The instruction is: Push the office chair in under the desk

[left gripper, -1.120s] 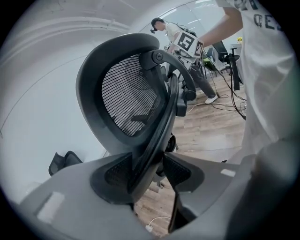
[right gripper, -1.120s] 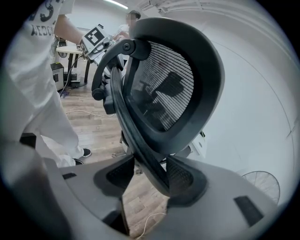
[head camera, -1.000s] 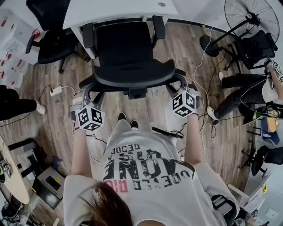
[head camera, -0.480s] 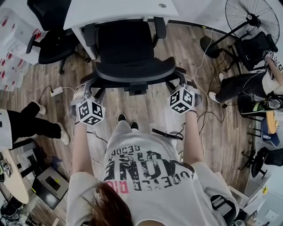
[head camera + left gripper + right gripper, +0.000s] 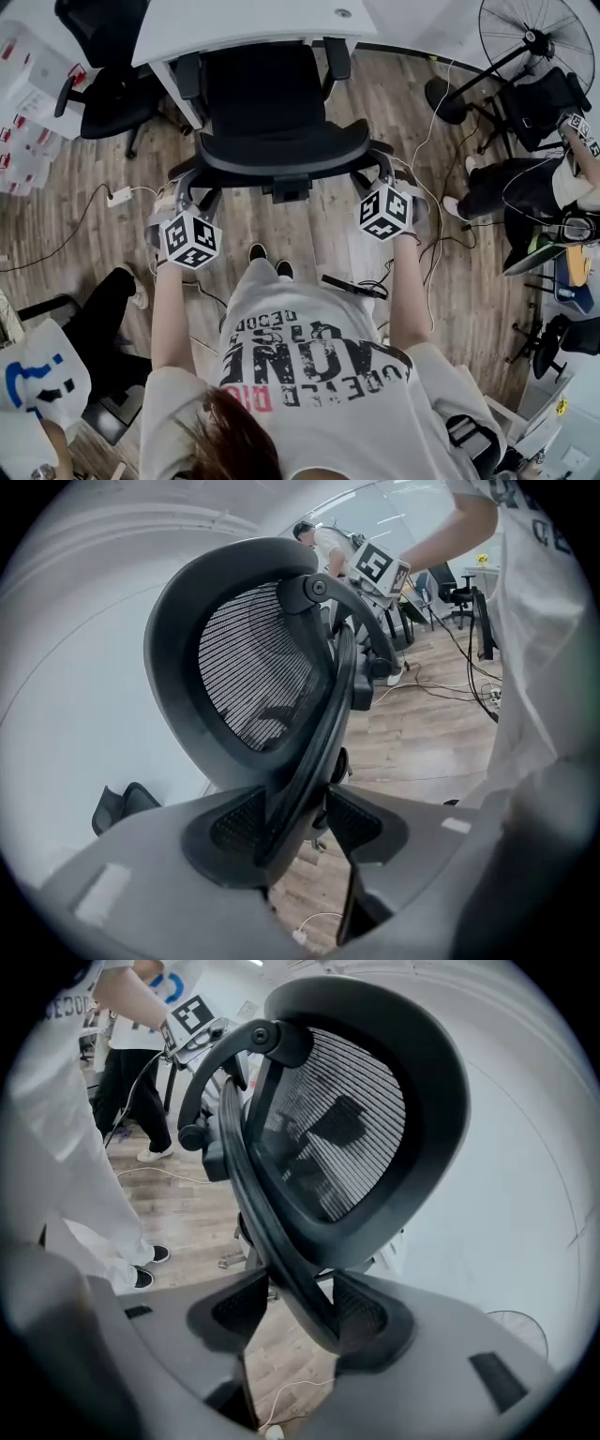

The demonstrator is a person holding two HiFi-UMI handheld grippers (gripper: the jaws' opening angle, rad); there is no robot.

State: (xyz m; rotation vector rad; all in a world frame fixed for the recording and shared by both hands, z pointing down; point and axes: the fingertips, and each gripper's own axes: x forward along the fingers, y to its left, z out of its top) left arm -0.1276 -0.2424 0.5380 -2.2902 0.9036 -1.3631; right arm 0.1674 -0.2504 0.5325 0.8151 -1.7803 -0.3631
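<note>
Office chair (image 5: 272, 103), left gripper (image 5: 300, 822) and right gripper (image 5: 291, 1312) sit a touch nearer the desk (image 5: 234, 23) than a second ago; the passer-by (image 5: 56, 375) has shifted from mid-left to the lower-left corner. Wood floor (image 5: 319, 234) fills the head view, with cables trailing over it. The white desk runs across the top edge. The black office chair faces it: front of the seat tucked beneath the desktop, armrests reaching the desk's front edge, mesh backrest toward the person. Second black chair (image 5: 103, 89) stands left of the desk; standing fan (image 5: 534, 42) at upper right, well apart. Left gripper is at the backrest's left side, jaws closed on the black outer frame bar, which runs up between the two pads. Right gripper is at the right side — jaws likewise clamped on the frame bar, mesh panel rising above them. The person's black shoes (image 5: 268, 258) stand on the floor just behind the chair, between the two arms. White power strip (image 5: 119, 195) lies on the floor, left of the left gripper
</note>
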